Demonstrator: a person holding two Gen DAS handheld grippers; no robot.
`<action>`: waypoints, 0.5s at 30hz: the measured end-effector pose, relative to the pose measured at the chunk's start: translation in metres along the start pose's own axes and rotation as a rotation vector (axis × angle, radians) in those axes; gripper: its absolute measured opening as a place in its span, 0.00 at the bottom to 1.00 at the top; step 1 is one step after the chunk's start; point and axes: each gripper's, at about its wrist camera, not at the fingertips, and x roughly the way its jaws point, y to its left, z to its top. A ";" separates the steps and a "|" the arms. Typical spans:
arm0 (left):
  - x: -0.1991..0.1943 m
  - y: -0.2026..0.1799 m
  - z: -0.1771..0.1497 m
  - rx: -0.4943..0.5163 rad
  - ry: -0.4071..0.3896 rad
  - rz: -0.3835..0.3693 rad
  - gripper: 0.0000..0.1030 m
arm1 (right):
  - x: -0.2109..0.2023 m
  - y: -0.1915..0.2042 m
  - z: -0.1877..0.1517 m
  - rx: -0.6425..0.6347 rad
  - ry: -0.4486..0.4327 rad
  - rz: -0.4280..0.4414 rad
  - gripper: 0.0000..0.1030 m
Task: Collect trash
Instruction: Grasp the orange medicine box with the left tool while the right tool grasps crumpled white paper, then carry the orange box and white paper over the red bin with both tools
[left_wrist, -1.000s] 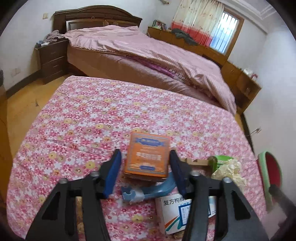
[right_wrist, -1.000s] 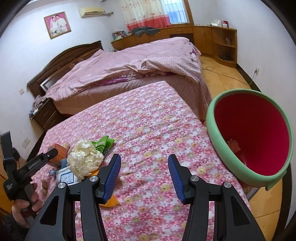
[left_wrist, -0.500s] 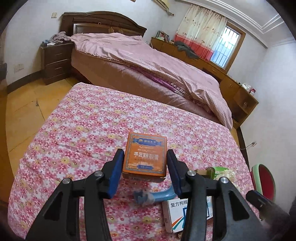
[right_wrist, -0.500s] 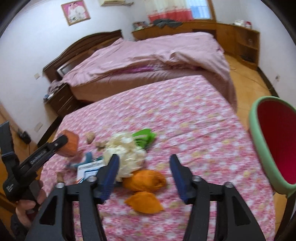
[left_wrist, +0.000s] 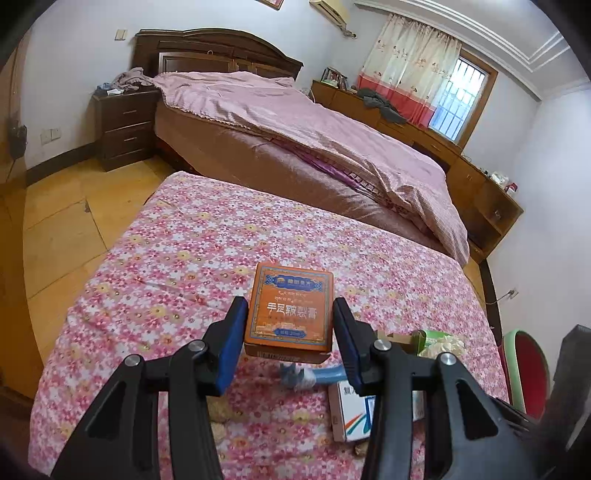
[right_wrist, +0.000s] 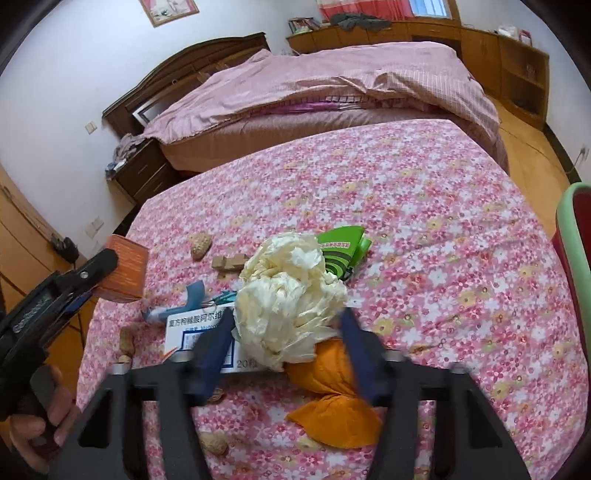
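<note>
My left gripper (left_wrist: 290, 328) is shut on an orange box (left_wrist: 290, 312) and holds it above the floral table; the box also shows in the right wrist view (right_wrist: 123, 271). My right gripper (right_wrist: 284, 336) is open, its fingers on either side of a crumpled cream tissue wad (right_wrist: 291, 299). Under it lie orange peels (right_wrist: 328, 373), a white medicine box (right_wrist: 199, 334), a blue tube (right_wrist: 184, 306) and a green wrapper (right_wrist: 341, 251). The green bin with red inside (right_wrist: 574, 251) is at the right edge.
Peanut shells (right_wrist: 200, 243) and a small cardboard piece (right_wrist: 229, 264) lie on the floral cloth (right_wrist: 424, 221). A bed with pink covers (left_wrist: 303, 122) stands beyond the table, a dark nightstand (left_wrist: 123, 125) at far left, wooden cabinets (left_wrist: 480, 192) at right.
My left gripper has lifted the orange box up off the table. My right gripper has swung left from the bin and come down around the tissue wad.
</note>
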 end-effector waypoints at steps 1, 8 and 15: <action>-0.002 -0.001 -0.001 0.003 -0.001 0.001 0.46 | -0.002 -0.001 -0.001 0.000 -0.005 0.006 0.45; -0.025 -0.016 -0.007 0.033 -0.014 -0.005 0.46 | -0.028 0.004 -0.007 0.001 -0.057 0.070 0.40; -0.052 -0.032 -0.017 0.050 -0.031 -0.022 0.46 | -0.078 0.001 -0.016 -0.003 -0.143 0.099 0.39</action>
